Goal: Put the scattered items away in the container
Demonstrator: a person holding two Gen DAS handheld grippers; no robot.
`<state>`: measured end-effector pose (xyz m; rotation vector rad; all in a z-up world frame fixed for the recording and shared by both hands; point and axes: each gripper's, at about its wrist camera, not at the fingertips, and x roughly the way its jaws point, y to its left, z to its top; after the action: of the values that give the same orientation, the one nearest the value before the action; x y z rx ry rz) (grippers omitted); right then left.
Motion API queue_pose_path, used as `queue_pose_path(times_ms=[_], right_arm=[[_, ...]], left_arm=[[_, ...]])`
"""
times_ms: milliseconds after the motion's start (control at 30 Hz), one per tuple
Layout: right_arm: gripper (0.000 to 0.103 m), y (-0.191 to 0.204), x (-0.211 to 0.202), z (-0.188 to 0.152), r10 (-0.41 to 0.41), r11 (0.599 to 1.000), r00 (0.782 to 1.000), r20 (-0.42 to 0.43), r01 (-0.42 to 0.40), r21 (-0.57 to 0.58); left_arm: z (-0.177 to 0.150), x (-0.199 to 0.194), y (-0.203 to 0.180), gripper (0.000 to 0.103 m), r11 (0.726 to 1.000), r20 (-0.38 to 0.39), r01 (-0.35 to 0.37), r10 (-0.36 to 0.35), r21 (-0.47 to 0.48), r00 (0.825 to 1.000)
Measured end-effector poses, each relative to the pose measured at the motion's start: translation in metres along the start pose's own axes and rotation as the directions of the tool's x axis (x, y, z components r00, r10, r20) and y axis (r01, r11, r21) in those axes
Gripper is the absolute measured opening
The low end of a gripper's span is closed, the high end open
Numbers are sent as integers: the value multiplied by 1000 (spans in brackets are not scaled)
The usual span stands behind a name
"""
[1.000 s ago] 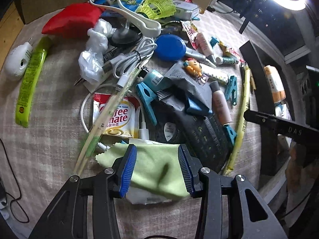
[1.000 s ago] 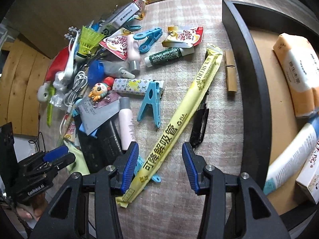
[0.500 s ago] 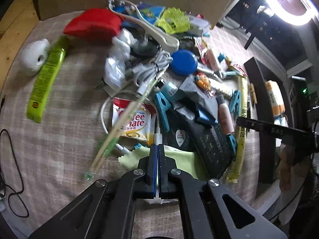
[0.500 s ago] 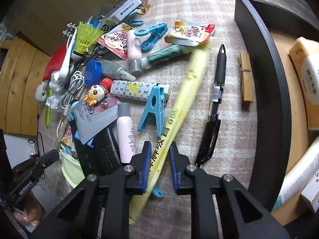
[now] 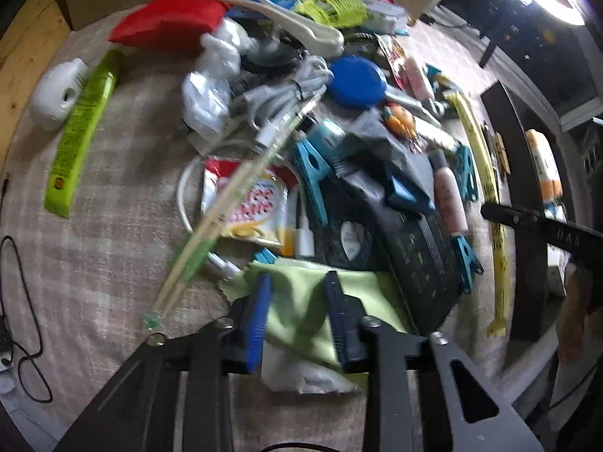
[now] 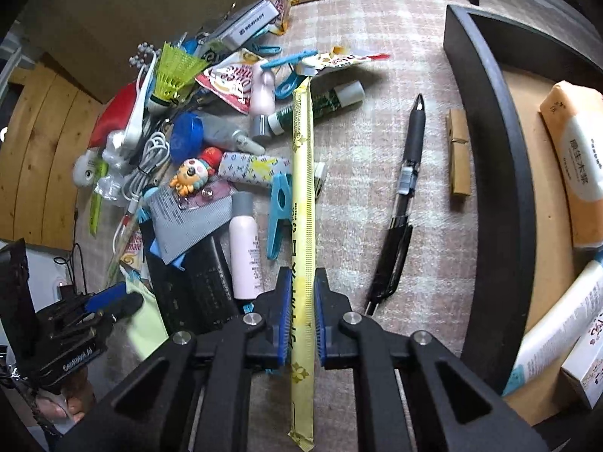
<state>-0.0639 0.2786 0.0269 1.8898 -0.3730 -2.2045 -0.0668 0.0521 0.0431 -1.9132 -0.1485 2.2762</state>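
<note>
My right gripper (image 6: 303, 272) has its jaws closing on a long yellow straw packet (image 6: 303, 173), and both pads press on it. The packet runs straight ahead over the pile, lifted off the cloth-covered table. My left gripper (image 5: 298, 278) hangs over a light green cloth (image 5: 361, 290) at the pile's near edge. Its jaws stand apart, with a fold of the cloth between them; the view is blurred. The black tray (image 6: 490, 158) stands to the right and holds a tissue pack (image 6: 573, 158) and tubes.
A black pen (image 6: 409, 173) and a wooden peg (image 6: 459, 154) lie between the packet and the tray. The pile holds a dark remote (image 5: 410, 241), blue pegs, a pink bottle (image 6: 245, 252), a coffee sachet (image 5: 252, 203), cables and chopsticks (image 5: 211, 222). A green tube (image 5: 81, 132) lies far left.
The right jaws closed on the yellow packet and swung it into line with the gripper, uncovering the pen. The left jaws shut on the green cloth, then came apart again.
</note>
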Motion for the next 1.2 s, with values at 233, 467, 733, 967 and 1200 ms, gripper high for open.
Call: queue_pose_path(times_ms=[233,467,733,967,1200], right_arm=[[11,-4,-8,-3,20,1000,1000,16,-20,8],[11,-12,-41,-4,53,998,996,76,-55,13],[11,-41,-94,-11,64,997,984,164,-71,40],[11,-96,-147,-25,-10,994,968,251,-18,110],[11,-168,-192,-45,-125,972,948,293,57,230]], left_arm=[[-1,-31,8,1,1000,73,23,-23,1,997],[0,-78,5,1,993,154,121,-119,-6,981],[20,-120,-57,1,964,210,235,-257,123,943],[24,-127,-135,1,914,164,321,-366,250,916],[26,-121,-233,1,852,93,364,-426,376,900]])
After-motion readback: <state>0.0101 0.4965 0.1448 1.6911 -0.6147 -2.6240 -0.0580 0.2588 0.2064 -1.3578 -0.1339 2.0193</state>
